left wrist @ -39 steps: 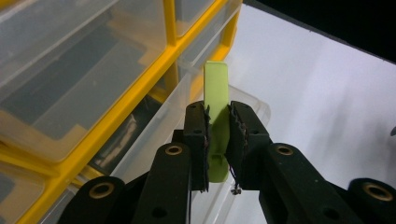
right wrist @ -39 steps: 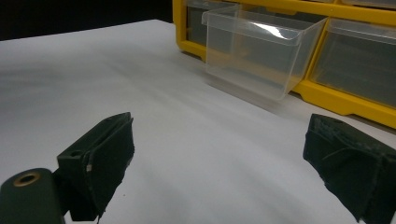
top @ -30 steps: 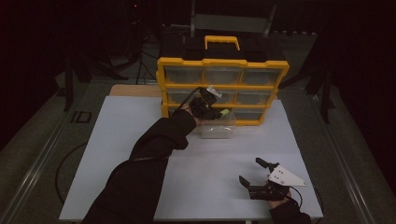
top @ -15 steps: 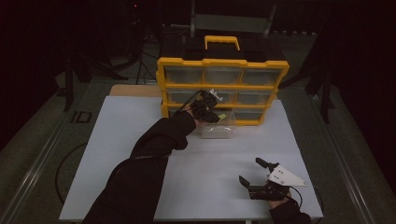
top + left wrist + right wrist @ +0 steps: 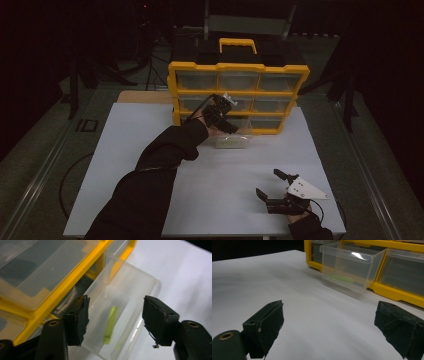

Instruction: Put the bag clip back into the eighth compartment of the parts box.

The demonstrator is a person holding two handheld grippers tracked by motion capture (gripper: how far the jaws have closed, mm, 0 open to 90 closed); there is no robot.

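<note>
The room is pretty dark all around, you can just make out stands and a chair frame behind the table, plus cables on the floor to the left. The white table takes up most of the high view, with a plain tan board peeking out at its far left edge.

At the far side of the table sits a yellow organizer with a black top, a yellow handle and rows of clear drawers. One clear drawer from the bottom row is pulled out toward the near side, and there's a small green stick lying on its floor.

A dark sleeve reaches across from the near left. The left gripper hangs right over the pulled-out drawer, jaws spread apart with nothing between them; in the left gripper view they straddle the drawer from above.

The right gripper rests at the near right corner of the table, well apart from the organizer, jaws wide and holding nothing.
</note>
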